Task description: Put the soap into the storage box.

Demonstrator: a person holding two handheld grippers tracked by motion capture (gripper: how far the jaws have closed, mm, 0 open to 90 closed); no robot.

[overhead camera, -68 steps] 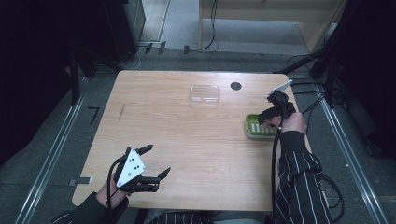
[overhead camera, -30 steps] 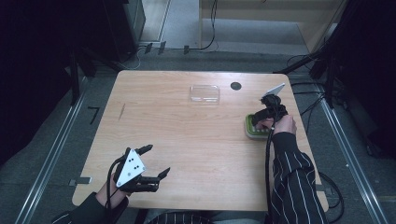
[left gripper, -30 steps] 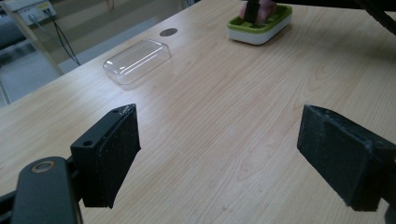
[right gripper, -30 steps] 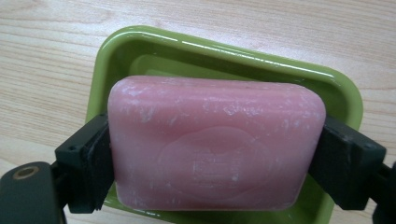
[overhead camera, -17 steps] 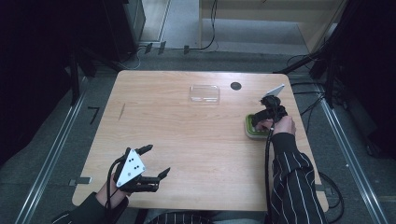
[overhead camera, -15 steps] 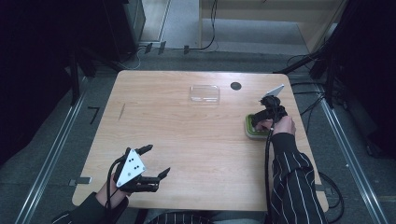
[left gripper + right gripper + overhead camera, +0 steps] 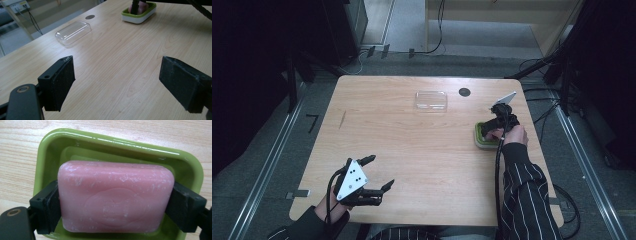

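A pink soap bar [image 7: 115, 197] lies in a green soap dish [image 7: 120, 143], and my right gripper [image 7: 115, 206] has both jaws pressed against the bar's short ends. From above, that gripper [image 7: 495, 127] points down into the dish [image 7: 480, 142] near the table's right edge. The left gripper view has the dish [image 7: 140, 15] and the soap [image 7: 140, 7] far off. My left gripper [image 7: 378, 173] rests open at the front left of the table, and its jaws [image 7: 117, 85] hold nothing.
A clear plastic lid [image 7: 431, 99] lies at the back middle of the wooden table [image 7: 412, 150], and it is also in the left gripper view [image 7: 73, 32]. A dark round hole [image 7: 464, 92] sits beside it. Cables trail off the right edge.
My right gripper moved left and down from the table's right edge into the dish and closed on the soap. The left gripper stayed put.
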